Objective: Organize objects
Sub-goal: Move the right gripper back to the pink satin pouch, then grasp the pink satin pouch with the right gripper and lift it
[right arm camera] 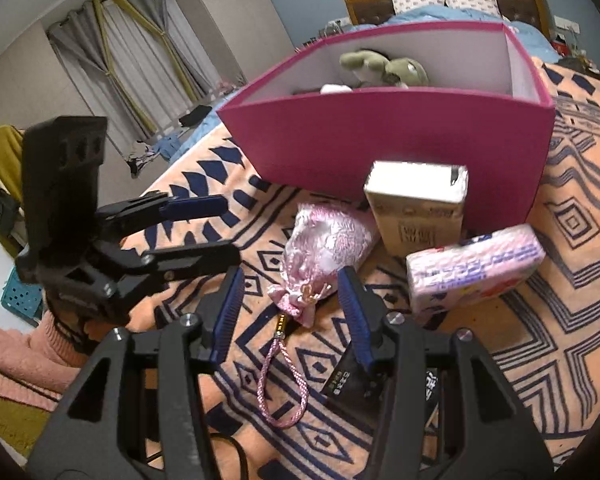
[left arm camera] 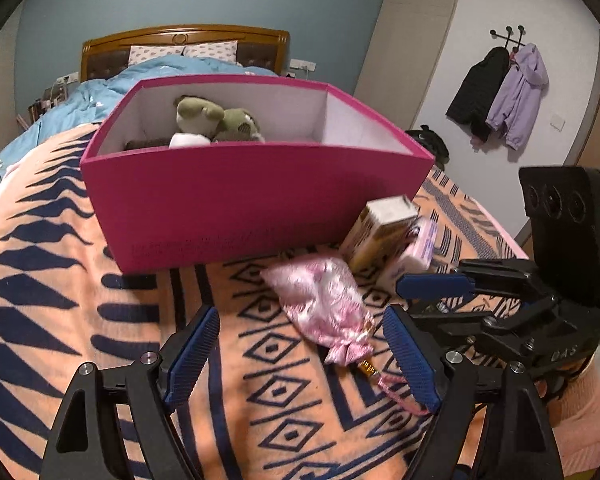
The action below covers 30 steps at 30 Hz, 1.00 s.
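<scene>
Where bed meets blue wall — curtains | coats

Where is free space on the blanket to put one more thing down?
Free: the blanket left of the pink box. Crowded: in front of the box's right end, where the pouch, carton and tissue pack lie close together.

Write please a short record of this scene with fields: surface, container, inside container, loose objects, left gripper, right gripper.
surface: patterned orange blanket on a bed
container: pink box, open top
inside container: green plush toy; other contents unclear
loose objects: pink satin pouch, small carton, pink packet, all in front of the box
left gripper: open, empty
right gripper: open, pouch cord between its fingers, not gripped
</scene>
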Motion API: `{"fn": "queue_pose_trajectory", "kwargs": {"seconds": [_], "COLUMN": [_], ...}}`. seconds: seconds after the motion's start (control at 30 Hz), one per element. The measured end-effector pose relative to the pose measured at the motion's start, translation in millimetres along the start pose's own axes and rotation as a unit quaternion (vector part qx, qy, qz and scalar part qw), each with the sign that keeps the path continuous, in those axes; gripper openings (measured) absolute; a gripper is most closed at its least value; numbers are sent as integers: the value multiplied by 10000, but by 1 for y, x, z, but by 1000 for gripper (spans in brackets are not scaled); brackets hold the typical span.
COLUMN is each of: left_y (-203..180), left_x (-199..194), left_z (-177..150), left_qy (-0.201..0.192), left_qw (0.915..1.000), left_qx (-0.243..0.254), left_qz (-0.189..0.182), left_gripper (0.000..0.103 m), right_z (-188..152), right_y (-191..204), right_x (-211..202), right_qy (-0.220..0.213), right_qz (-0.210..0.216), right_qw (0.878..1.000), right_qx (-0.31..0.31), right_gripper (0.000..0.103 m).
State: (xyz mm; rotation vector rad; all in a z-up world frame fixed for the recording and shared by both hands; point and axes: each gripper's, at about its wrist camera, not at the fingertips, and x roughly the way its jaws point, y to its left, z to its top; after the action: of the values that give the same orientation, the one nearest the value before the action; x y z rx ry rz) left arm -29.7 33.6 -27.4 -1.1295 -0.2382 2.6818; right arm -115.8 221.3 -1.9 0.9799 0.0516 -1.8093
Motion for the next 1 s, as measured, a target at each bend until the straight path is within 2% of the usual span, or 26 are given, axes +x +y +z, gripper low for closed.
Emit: {"fn": "queue_pose_trajectory", "kwargs": {"seconds": [0.1,0.2,0.3,0.5,0.83,1.0], "left_y": [3,6,6,9,-2,-8], "left_x": [2,3,3,4,14,18], "left_z": [-5,-9,-15,-22,-25,-25], "left_qy": [29,78,105,207,377,435], "left_qw": [9999,9999,9998,9997,9991,9985], "left_qx": [2,-48,39,26,176,212], "left_qz": [157,80,190,109,-123,-254], "left_gripper": [85,85,85,85,85,84], "right_z": [0,1,3,7,12,12], "right_y": [-1,-2,-3,-9,-14,-15], "right_x": [9,18,25,36,49,48], "right_qy": [103,192,235,344,409,353], "right_qz": [-34,-95,-144,-424,-476,-402], "right_qw": [9999,9997,9994,9977,9971,9975], "right_qx": [87,146,186,396,441,461], "right_gripper": [51,51,51,51,51,38]}}
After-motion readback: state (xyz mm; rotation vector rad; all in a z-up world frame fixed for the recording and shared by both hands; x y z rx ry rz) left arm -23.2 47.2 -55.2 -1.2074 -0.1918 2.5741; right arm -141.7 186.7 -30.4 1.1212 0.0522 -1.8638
